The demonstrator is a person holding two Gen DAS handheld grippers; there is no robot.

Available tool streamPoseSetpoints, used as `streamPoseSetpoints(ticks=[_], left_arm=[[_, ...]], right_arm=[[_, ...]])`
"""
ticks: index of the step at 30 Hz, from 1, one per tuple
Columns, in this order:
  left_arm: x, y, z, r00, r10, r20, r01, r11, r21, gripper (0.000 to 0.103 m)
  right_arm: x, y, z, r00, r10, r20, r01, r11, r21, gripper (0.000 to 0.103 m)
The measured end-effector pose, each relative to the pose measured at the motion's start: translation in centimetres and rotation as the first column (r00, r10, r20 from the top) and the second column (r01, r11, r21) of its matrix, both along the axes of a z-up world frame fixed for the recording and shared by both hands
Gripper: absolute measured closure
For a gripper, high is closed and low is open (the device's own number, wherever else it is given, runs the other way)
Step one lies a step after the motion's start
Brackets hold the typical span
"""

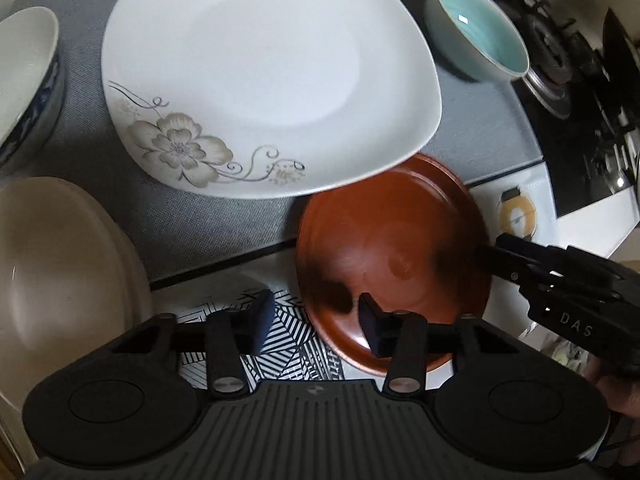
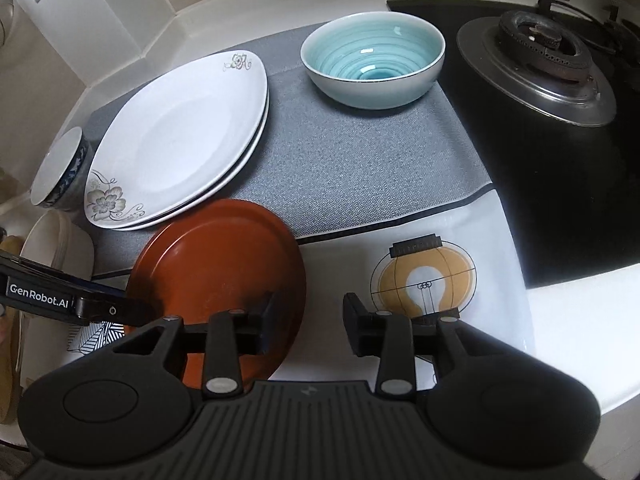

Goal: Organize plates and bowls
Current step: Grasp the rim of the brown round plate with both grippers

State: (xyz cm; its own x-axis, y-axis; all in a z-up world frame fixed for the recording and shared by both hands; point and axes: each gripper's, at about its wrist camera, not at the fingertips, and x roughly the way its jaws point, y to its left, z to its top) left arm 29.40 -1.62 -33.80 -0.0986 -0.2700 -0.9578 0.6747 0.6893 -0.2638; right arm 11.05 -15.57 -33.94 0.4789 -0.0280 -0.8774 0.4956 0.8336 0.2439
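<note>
A reddish-brown plate (image 1: 396, 256) (image 2: 216, 272) lies at the mat's front edge, its far rim tucked under a stack of two white flower-patterned plates (image 1: 264, 72) (image 2: 176, 140). My left gripper (image 1: 316, 320) is open, its right finger over the brown plate's left rim. My right gripper (image 2: 308, 324) is open, its left finger over the brown plate's right rim. A teal-glazed bowl (image 1: 476, 28) (image 2: 372, 60) stands at the back right of the grey mat (image 2: 352, 168). A blue-and-white bowl (image 1: 24, 76) (image 2: 60, 168) stands left of the white plates.
A beige dish (image 1: 60, 280) (image 2: 52, 248) sits at the front left. A gas stove with a burner (image 2: 536, 68) fills the right side. A line-patterned coaster (image 1: 288, 340) and a bulb-print mat (image 2: 424, 276) lie on the white counter in front.
</note>
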Motion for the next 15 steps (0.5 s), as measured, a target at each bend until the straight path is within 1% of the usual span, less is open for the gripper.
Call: streamPoseSetpoints(ticks=[1, 2, 3, 4, 5, 7, 9, 12, 13, 15], left_arm=[[-0.1, 0.0, 0.0, 1.0, 0.0, 0.009, 0.0, 1.0, 0.001, 0.066], [-0.1, 0.1, 0.0, 1.0, 0.001, 0.013, -0.001, 1.0, 0.003, 0.067], [-0.1, 0.2, 0.0, 1.0, -0.002, 0.019, 0.002, 1.0, 0.004, 0.07], [-0.1, 0.3, -0.1, 1.0, -0.006, 0.025, 0.006, 1.0, 0.004, 0.076], [-0.1, 0.5, 0.0, 1.0, -0.007, 0.028, 0.007, 1.0, 0.003, 0.078], [0.3, 0.5, 0.0, 1.0, -0.011, 0.013, 0.011, 1.0, -0.001, 0.079], [0.2, 0.1, 0.1, 0.999, -0.043, 0.031, 0.043, 0.999, 0.018, 0.081], [-0.9, -1.3, 0.3, 0.989, -0.12, 0.081, 0.116, 0.992, 0.056, 0.083], [-1.2, -1.8, 0.3, 0.986, -0.14, 0.088, 0.135, 0.989, 0.059, 0.083], [-1.7, -2.4, 0.3, 0.985, -0.156, 0.07, 0.152, 0.987, 0.056, 0.083]], right_arm=[[-0.1, 0.1, -0.1, 1.0, -0.004, 0.001, 0.004, 1.0, -0.001, 0.062], [-0.2, 0.3, -0.3, 1.0, -0.013, 0.002, 0.013, 1.0, -0.003, 0.062], [-0.2, 0.4, -0.4, 1.0, -0.025, 0.004, 0.025, 1.0, -0.007, 0.062], [-0.3, 0.5, -0.4, 0.999, -0.035, 0.01, 0.036, 0.999, -0.016, 0.063], [-0.4, 0.6, -0.3, 0.999, -0.044, 0.02, 0.045, 0.999, -0.025, 0.066], [-0.5, 0.9, -0.3, 0.999, -0.039, 0.021, 0.04, 0.998, -0.044, 0.075], [-1.0, 1.3, -0.3, 0.999, -0.039, 0.03, 0.04, 0.998, -0.049, 0.075], [-1.5, 2.1, -0.2, 0.999, -0.015, 0.041, 0.018, 0.997, -0.07, 0.079], [-1.8, 2.3, -0.2, 0.999, -0.007, 0.043, 0.01, 0.997, -0.075, 0.08], [-2.4, 2.2, -0.2, 0.999, 0.008, 0.043, -0.005, 0.998, -0.068, 0.08]])
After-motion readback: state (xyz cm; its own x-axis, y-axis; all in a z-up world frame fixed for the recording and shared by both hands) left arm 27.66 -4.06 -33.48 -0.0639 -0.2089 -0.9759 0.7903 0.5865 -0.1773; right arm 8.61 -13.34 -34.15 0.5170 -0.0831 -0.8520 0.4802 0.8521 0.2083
